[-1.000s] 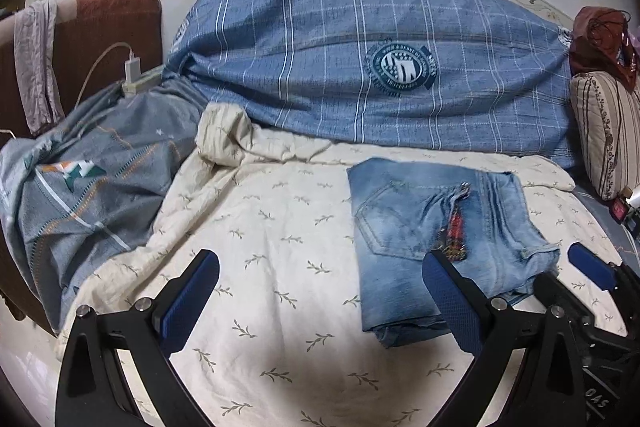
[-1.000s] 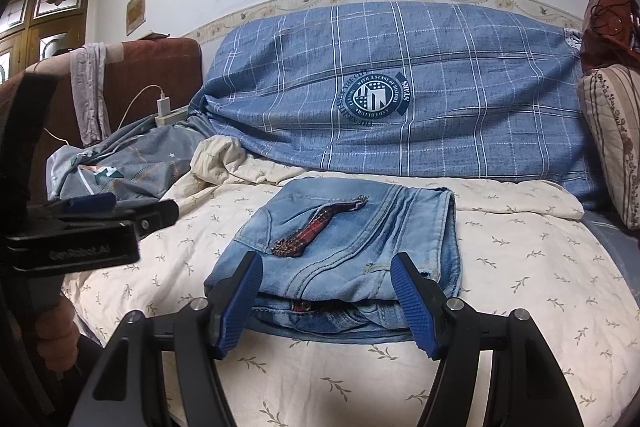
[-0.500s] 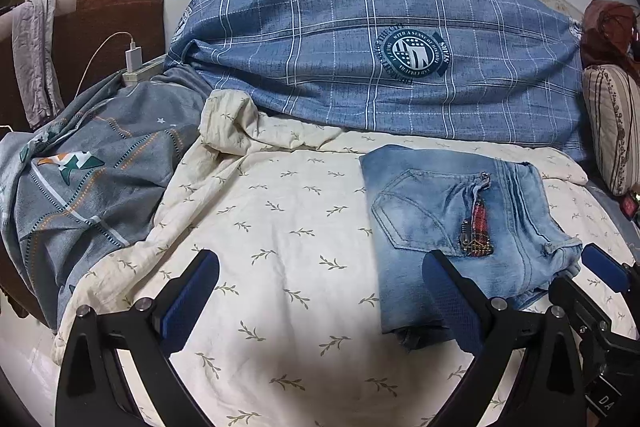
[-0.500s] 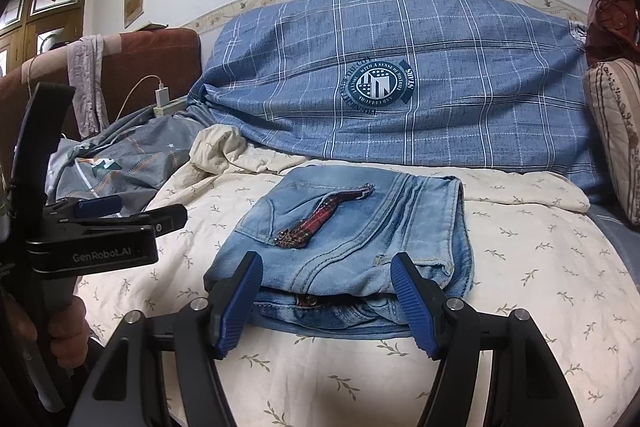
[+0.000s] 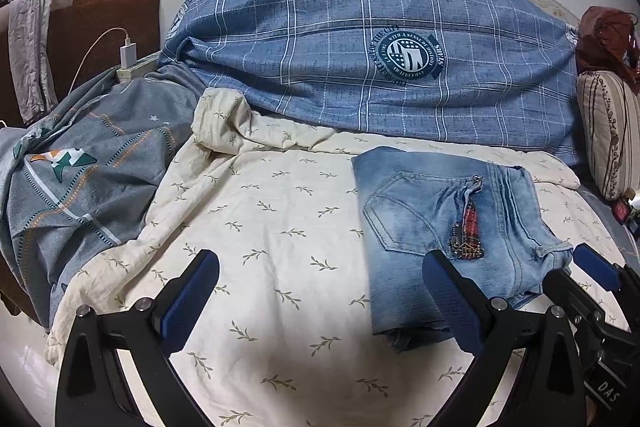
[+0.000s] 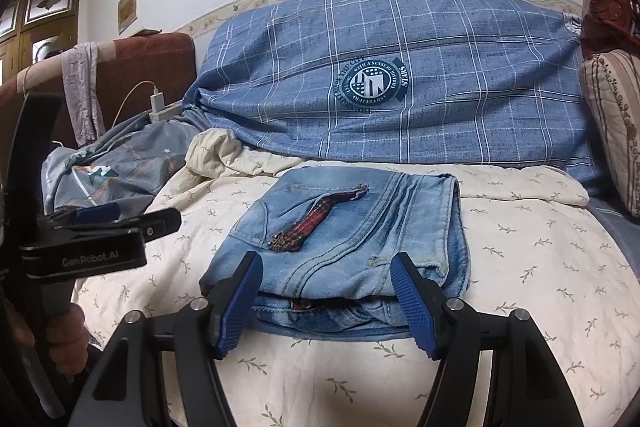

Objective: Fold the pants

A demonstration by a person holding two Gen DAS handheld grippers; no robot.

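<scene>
1 pr folded jeans (image 5: 448,227), 2 hand-held grippers (image 5: 320,291) (image 6: 326,297), 1 striped pillow (image 5: 610,131).

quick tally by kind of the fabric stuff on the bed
folded jeans: 1
blue plaid duvet: 1
cream leaf-print sheet: 1
grey patterned blanket: 1
striped pillow: 1
total: 5

Two wrist-mounted fisheye cameras look forward and slightly down across a bed toward the wall. The left view sits left of the folded jeans (image 5: 452,227); the right view faces them closer, head-on. Both share the jeans, cream sheet (image 6: 540,239) and blue plaid bedding (image 5: 360,43).
</scene>
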